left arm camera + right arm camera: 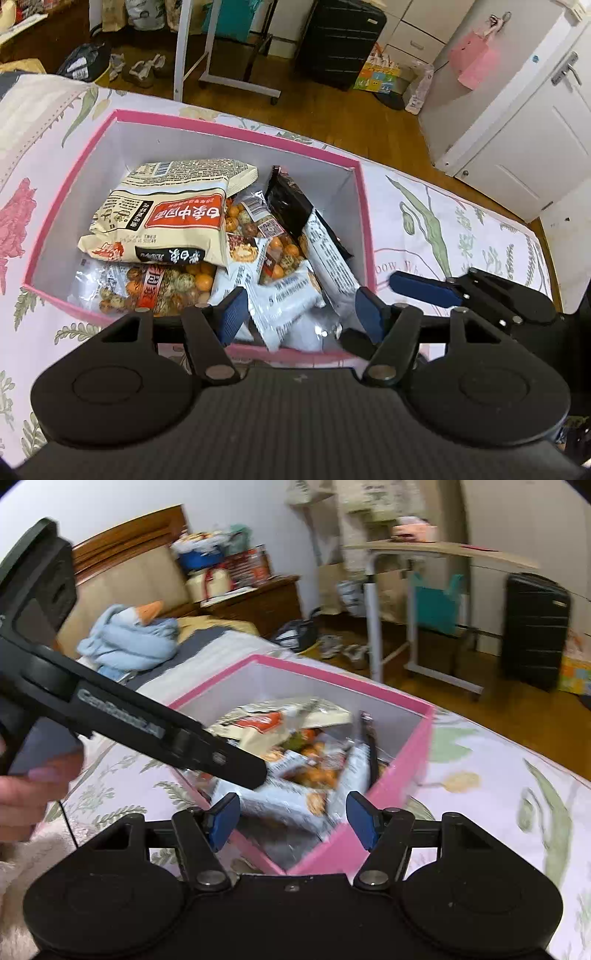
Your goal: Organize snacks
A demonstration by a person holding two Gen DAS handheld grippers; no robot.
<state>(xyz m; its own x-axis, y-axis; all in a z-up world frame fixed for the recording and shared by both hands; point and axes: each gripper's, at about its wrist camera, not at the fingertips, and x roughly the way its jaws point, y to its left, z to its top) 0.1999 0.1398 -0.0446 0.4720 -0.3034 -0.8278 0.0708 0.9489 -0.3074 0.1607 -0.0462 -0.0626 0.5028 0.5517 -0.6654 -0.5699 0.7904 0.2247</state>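
Snacks (207, 251): all visible packets piled loosely inside pink box (236, 123) on the bed | Left gripper (299, 314): jaws apart, empty, over box's near edge | Right gripper (291, 821): jaws apart, empty, at box's near corner | Progress: judged nearly complete; none seen outside; tidying may remain.

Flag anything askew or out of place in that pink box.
The snack packets are piled loosely in the pink box, not lined up. A white packet leans against the near wall, and a black packet stands tilted on edge. Nothing has spilled out.
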